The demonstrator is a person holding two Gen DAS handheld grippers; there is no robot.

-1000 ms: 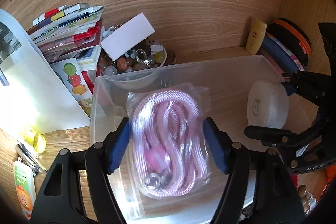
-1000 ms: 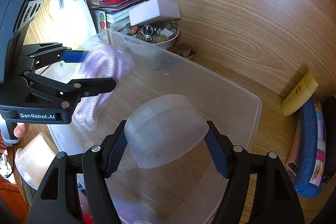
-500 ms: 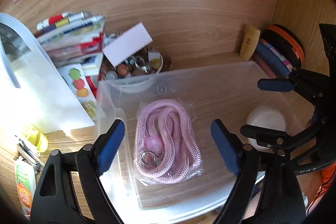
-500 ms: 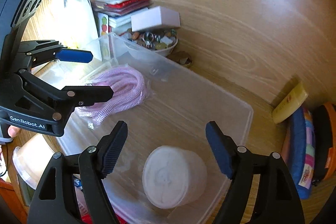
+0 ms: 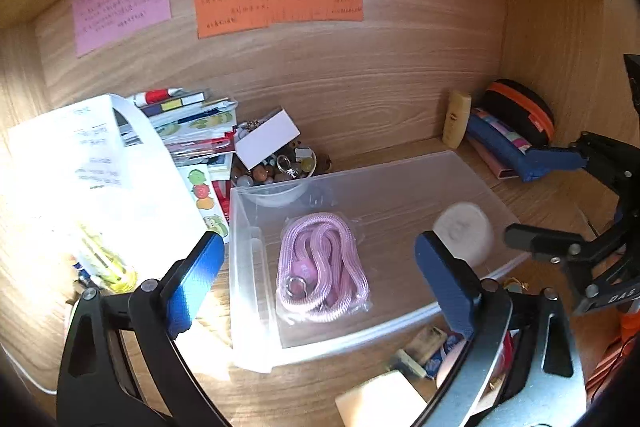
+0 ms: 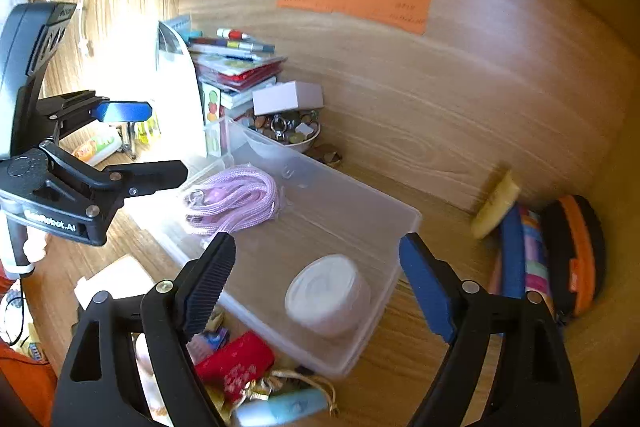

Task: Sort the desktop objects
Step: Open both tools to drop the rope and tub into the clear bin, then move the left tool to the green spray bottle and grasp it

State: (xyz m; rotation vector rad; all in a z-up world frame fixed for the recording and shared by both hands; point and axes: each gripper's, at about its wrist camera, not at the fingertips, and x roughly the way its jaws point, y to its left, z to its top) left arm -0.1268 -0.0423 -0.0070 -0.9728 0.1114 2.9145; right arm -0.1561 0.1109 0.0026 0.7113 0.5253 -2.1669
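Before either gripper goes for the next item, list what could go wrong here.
1. The small clutter sits tight against the clear bin front wall; reaching for it could shove the bin.
2. The bowl of trinkets touches the bin's back corner with a white box perched on top; a pushed bin might spill it.
3. The left gripper and right gripper, both open, hover over the same bin and could collide.
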